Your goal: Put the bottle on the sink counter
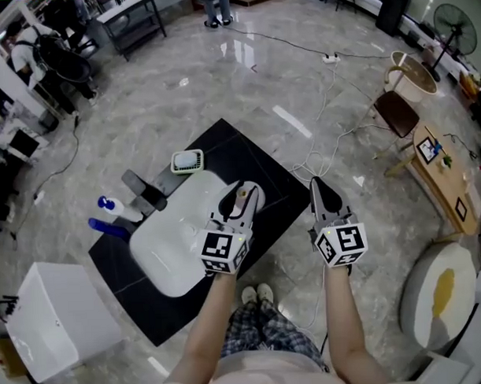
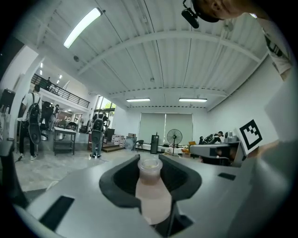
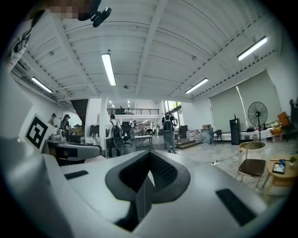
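Observation:
A small pale pinkish bottle (image 2: pixel 151 193) with a wide cap stands upright between the dark pads of my left gripper (image 2: pixel 151 176), which is shut on its body. In the head view my left gripper (image 1: pixel 243 190) holds the bottle (image 1: pixel 242 195) above the right edge of the white sink basin (image 1: pixel 173 243), which is set in a black counter (image 1: pixel 154 312). My right gripper (image 1: pixel 317 184) hangs to the right over the marble floor, its jaws shut with nothing between them; the right gripper view shows the right gripper (image 3: pixel 148 179) closed.
A grey faucet (image 1: pixel 144 192) stands at the basin's far left. Two blue-capped bottles (image 1: pixel 107 206) lie beside it, and a green-and-white dish (image 1: pixel 187 161) sits at the back corner. A white box (image 1: pixel 56 320) stands at the left. A cable (image 1: pixel 321 125) runs to a chair (image 1: pixel 396 113) and a wooden table (image 1: pixel 441 176).

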{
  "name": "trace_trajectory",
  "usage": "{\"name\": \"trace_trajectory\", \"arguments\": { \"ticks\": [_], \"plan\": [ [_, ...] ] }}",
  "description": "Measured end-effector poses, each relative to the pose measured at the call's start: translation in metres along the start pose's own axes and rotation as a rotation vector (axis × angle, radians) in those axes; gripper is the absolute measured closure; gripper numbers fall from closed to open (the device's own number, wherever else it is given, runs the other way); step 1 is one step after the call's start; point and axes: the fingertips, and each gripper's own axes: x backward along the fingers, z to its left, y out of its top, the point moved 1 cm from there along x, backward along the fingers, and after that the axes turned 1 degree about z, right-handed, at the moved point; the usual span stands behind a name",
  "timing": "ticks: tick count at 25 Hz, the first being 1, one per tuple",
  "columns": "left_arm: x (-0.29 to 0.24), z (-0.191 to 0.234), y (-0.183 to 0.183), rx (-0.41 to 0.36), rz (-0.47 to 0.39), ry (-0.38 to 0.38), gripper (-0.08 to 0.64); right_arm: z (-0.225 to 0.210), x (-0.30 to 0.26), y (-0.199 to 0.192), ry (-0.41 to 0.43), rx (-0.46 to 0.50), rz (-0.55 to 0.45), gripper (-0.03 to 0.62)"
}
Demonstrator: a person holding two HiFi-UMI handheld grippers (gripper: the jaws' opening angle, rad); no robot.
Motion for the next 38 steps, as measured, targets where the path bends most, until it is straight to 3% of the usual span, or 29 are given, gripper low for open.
{"name": "trace_trajectory", "arguments": {
  "ticks": [5, 10, 21, 33, 38],
  "plan": [
    [-0.068, -0.017, -0.023, 0.002, 0.014, -0.052, 0.419, -0.033, -0.033, -0.02, 0.0, 0.024, 0.041, 0.577],
    [-0.113, -0.036, -0.06, -0.011, 0.065, -0.096, 0.419, -0.054, -0.057, -0.064, 0.001, 0.029, 0.112, 0.577],
    [-0.144, -0.055, -0.135, -0.038, 0.204, -0.119, 0.419, -0.076, -0.058, -0.128, -0.035, -0.006, 0.226, 0.577],
    [-0.15, -0.062, -0.158, -0.105, 0.241, -0.127, 0.419, -0.079, -0.04, -0.145, -0.061, -0.023, 0.263, 0.577],
    [-0.145, -0.062, -0.143, -0.099, 0.183, -0.138, 0.313, -0.075, -0.033, -0.146, -0.062, -0.03, 0.272, 0.577]
  ]
}}
